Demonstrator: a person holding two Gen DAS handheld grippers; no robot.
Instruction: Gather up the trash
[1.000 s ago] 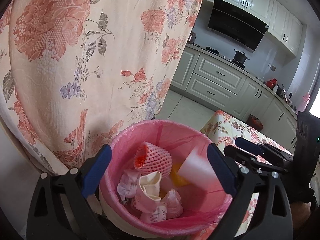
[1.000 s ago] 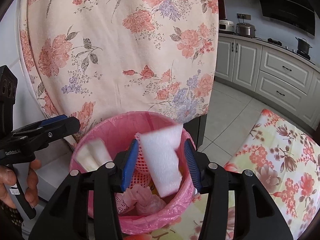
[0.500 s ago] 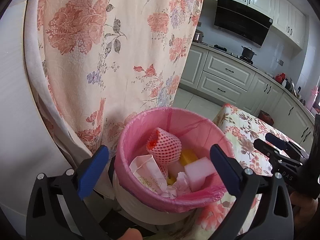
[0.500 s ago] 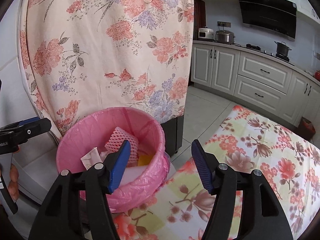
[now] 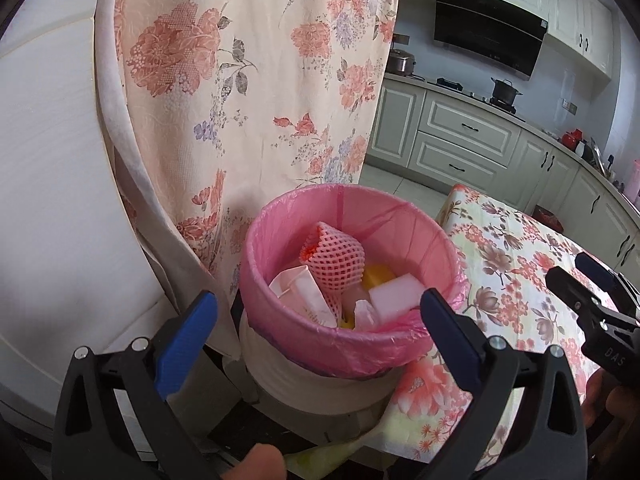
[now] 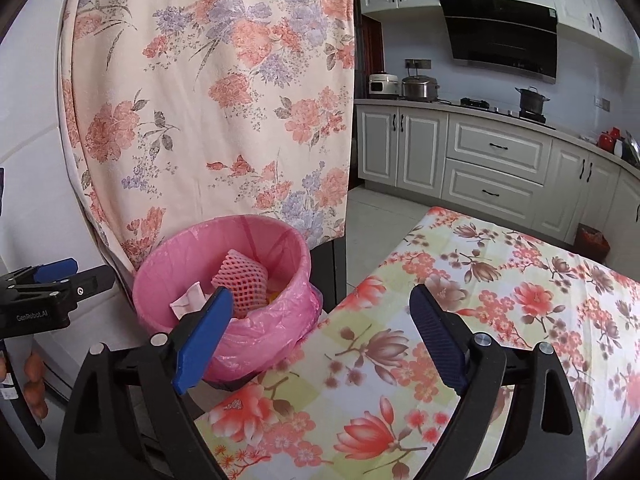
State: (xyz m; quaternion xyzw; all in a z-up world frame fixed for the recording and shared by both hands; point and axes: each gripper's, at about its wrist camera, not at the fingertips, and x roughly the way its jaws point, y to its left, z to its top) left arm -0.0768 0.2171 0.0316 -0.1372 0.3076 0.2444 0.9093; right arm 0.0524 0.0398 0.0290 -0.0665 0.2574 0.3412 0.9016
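Pink-lined trash bin (image 5: pixel 352 336) beside the bench, both grippers empty.

The bin stands just off the corner of the bench, whose floral tablecloth (image 6: pixel 460 320) touches its side; inside lie a red-and-white foam fruit net (image 5: pixel 338 258), a white sponge block (image 5: pixel 396 296), a pink-white carton (image 5: pixel 304 294) and something yellow (image 5: pixel 378 274). The left gripper (image 5: pixel 318 320) hovers over the near rim with its fingers spread wide, straddling the bin. The right gripper (image 6: pixel 322 334) hangs over the bench edge, fingers apart, holding nothing. A flowered curtain (image 5: pixel 260 80) hangs close behind the bin; white kitchen cabinets (image 6: pixel 480 160) and a black range hood (image 6: pixel 500 36) stand well beyond.
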